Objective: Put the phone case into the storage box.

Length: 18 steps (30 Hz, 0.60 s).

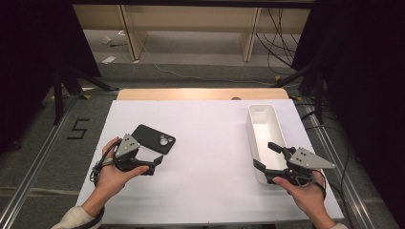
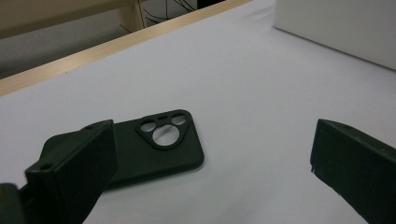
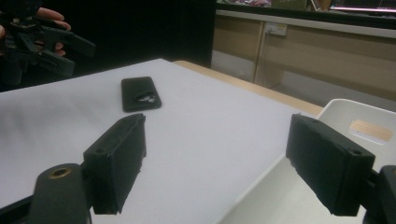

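A black phone case point(image 1: 154, 139) lies flat on the white table cover, camera cutout facing up, left of centre. My left gripper point(image 1: 155, 165) hovers just in front of it, open and empty, pointing right. In the left gripper view the phone case point(image 2: 159, 149) sits beyond the left jaw of the left gripper point(image 2: 215, 135). My right gripper point(image 1: 264, 155) is open and empty over the near end of a long white tray point(image 1: 261, 107). In the right gripper view, the right gripper point(image 3: 217, 126) frames the table, with the phone case point(image 3: 140, 93) far off and the tray point(image 3: 341, 106) at right.
The white cover point(image 1: 205, 143) spans a wooden table whose far edge point(image 1: 200, 94) shows behind it. The tray wall point(image 2: 341, 28) rises at the upper right of the left gripper view. The left gripper point(image 3: 51, 42) and its hand appear at the top left of the right gripper view.
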Tool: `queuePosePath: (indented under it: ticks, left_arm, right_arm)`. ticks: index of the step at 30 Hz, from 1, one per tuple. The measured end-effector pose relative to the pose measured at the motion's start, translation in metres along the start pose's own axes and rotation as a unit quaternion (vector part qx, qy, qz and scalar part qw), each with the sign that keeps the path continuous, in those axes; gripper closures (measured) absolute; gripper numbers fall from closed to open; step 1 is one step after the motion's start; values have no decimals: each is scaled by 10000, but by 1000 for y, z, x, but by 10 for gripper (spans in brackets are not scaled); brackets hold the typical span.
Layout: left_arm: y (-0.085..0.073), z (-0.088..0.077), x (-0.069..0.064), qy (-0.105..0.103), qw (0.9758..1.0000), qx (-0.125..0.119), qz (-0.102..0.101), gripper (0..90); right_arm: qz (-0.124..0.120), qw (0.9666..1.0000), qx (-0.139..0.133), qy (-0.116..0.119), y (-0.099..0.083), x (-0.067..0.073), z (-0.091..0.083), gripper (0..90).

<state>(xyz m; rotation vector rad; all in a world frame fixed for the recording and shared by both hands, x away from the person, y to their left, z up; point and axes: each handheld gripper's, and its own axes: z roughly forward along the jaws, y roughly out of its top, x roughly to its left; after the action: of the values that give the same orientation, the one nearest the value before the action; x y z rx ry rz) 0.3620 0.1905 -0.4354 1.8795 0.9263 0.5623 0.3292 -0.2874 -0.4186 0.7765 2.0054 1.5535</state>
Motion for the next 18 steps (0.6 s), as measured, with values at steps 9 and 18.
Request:
queuePosePath:
  ticks: [9, 18]
  left_arm:
    - [1, 2, 2, 49, 10000, 1, 1, 44]
    - [5, 13, 16, 553, 9984, 133, -77, 394]
  right_arm:
    - [-8, 10000, -1, -15, 0, 1, -1, 213]
    - [33, 10000, -5, -44, 0, 1, -1, 215]
